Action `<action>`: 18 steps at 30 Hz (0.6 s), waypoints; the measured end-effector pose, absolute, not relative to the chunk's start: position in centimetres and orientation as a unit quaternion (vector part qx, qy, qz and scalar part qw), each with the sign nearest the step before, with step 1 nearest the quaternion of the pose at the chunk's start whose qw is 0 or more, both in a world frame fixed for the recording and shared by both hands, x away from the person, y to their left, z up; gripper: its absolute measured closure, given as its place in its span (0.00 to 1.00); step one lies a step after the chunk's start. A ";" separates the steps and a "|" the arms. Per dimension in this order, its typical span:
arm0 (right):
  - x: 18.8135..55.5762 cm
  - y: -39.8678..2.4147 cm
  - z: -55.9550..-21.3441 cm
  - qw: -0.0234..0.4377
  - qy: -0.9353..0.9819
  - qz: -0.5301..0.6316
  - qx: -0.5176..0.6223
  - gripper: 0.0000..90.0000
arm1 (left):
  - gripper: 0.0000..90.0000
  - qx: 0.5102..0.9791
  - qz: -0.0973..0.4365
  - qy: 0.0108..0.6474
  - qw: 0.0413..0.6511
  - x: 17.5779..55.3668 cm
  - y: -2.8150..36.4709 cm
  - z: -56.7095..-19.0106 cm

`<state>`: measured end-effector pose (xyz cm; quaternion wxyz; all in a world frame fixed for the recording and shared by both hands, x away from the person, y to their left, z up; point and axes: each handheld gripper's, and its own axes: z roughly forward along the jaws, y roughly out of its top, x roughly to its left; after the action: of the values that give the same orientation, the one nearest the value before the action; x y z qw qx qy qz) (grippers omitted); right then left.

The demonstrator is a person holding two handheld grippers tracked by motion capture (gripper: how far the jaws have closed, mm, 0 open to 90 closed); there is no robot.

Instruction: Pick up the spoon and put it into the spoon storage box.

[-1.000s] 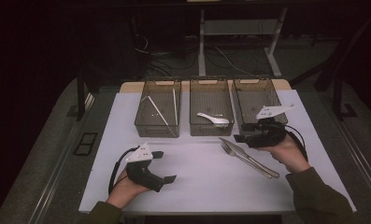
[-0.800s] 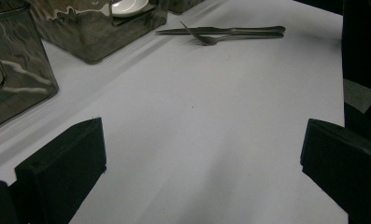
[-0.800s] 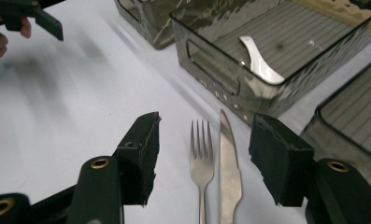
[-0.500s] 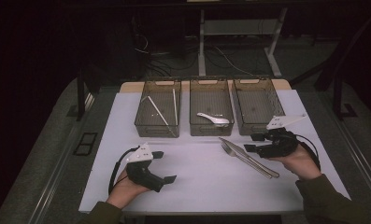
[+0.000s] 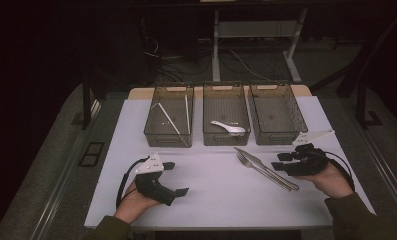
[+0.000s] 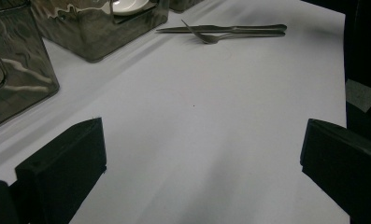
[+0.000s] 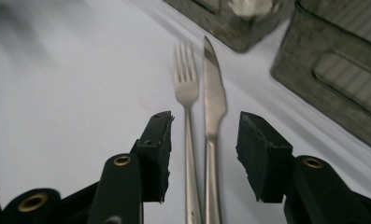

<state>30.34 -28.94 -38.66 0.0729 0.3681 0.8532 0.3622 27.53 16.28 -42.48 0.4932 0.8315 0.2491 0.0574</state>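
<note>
right gripper view: my right gripper (image 7: 203, 140), jaws just closing yet apart, straddles fork (image 7: 186, 84) and knife (image 7: 214, 100), bare table (image 7: 57, 93) leftward.

The left tool (image 6: 197, 177) shows two black jaws rising from the bottom corners, standing wide apart with nothing between them. They hover over a bare white tabletop (image 6: 211, 116). Far ahead, a fork (image 6: 230, 35) and a knife (image 6: 220, 28) lie side by side, touching. At the far left stand two smoky clear plastic bins (image 6: 103, 32); one of them holds a white spoon (image 6: 127, 4).
</note>
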 end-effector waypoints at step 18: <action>31.0 -28.3 -40.3 0.057 0.889 0.264 0.370 0.82 | 0.00 0.832 0.058 0.250 0.491 27.6 16.2 -42.5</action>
<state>31.04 -28.29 -40.27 0.0565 0.3702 0.8888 0.2643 27.58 16.23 -42.54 0.4909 0.8324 0.2505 0.0580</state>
